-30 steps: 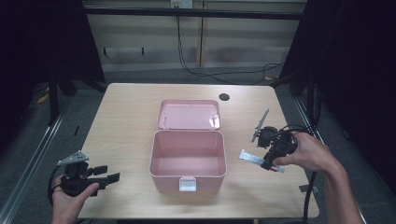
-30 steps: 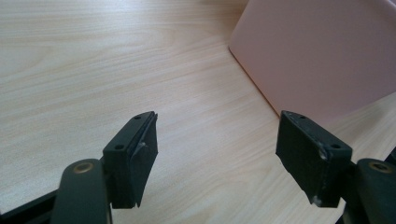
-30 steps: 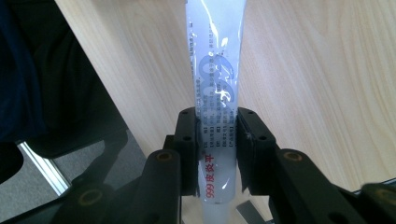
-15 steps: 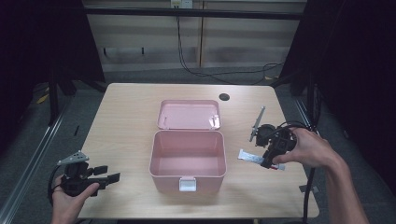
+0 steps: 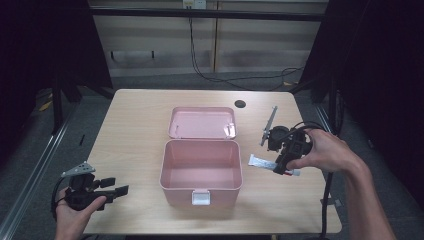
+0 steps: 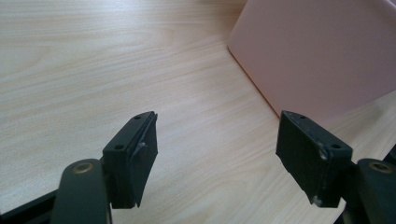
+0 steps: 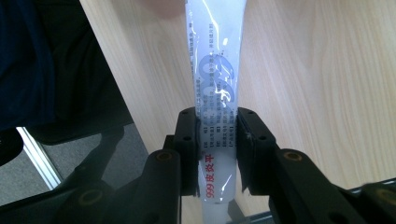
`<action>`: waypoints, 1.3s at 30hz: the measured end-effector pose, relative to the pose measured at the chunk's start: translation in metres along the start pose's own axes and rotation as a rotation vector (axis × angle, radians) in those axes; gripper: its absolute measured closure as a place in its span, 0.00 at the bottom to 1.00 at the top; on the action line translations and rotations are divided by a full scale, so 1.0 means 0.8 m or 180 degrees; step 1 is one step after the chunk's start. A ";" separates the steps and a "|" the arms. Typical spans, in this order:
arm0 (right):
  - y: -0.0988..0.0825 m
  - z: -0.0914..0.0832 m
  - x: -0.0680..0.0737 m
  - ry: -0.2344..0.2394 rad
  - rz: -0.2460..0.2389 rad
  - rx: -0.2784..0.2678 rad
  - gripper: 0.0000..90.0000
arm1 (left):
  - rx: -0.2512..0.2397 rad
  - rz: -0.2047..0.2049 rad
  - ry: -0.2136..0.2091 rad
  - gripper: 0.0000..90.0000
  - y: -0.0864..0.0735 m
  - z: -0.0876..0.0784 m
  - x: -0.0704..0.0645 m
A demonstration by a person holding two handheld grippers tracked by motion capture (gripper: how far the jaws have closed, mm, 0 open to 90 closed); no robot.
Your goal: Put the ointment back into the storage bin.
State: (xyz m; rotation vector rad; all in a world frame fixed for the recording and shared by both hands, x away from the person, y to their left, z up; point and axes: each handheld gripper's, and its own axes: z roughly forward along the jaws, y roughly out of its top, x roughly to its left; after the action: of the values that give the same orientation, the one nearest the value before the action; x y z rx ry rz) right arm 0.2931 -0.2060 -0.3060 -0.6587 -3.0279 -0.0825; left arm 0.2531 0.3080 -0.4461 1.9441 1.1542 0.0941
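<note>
An open pink box [image 5: 201, 170] stands mid-table, its lid [image 5: 202, 122] leaning flat behind it. To its right my right gripper [image 5: 283, 166] is shut on a white ointment tube [image 5: 263, 162] and holds it just above the wood. In the right gripper view both pads pinch the tube [image 7: 215, 88] across its lower part, near red printing. My left gripper [image 5: 114, 190] rests in a hand at the front left corner. Its jaws stand wide apart with nothing between them [image 6: 217, 154], and the pink box wall [image 6: 317, 51] lies ahead of them.
A thin grey metal tool [image 5: 269, 125] lies on the table behind the right hand. A dark round hole [image 5: 240, 104] marks the tabletop at the back. The table's right edge [image 7: 109, 79] runs close to the held tube, with floor beyond it.
My right gripper has risen a little with the white tube in it and shifted slightly. The left gripper has stayed where it was.
</note>
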 end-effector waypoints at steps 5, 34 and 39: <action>0.009 -0.004 0.002 -0.0010 -0.0043 -0.0060 0.79 | -0.0002 -0.0008 0.0001 0.32 0.000 0.000 0.000; 0.098 -0.004 0.020 0.0094 -0.0326 -0.0106 0.79 | -0.0025 -0.0013 -0.0009 0.32 0.000 -0.001 -0.001; 0.116 0.003 0.024 0.0140 -0.0413 -0.0091 0.79 | -0.0019 0.0013 -0.0022 0.32 0.000 -0.002 -0.001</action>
State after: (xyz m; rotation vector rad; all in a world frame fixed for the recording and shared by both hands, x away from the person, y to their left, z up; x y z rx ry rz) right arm 0.3143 -0.1138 -0.3034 -0.4551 -3.0293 -0.1425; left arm 0.2518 0.3084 -0.4446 1.9401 1.1443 0.0930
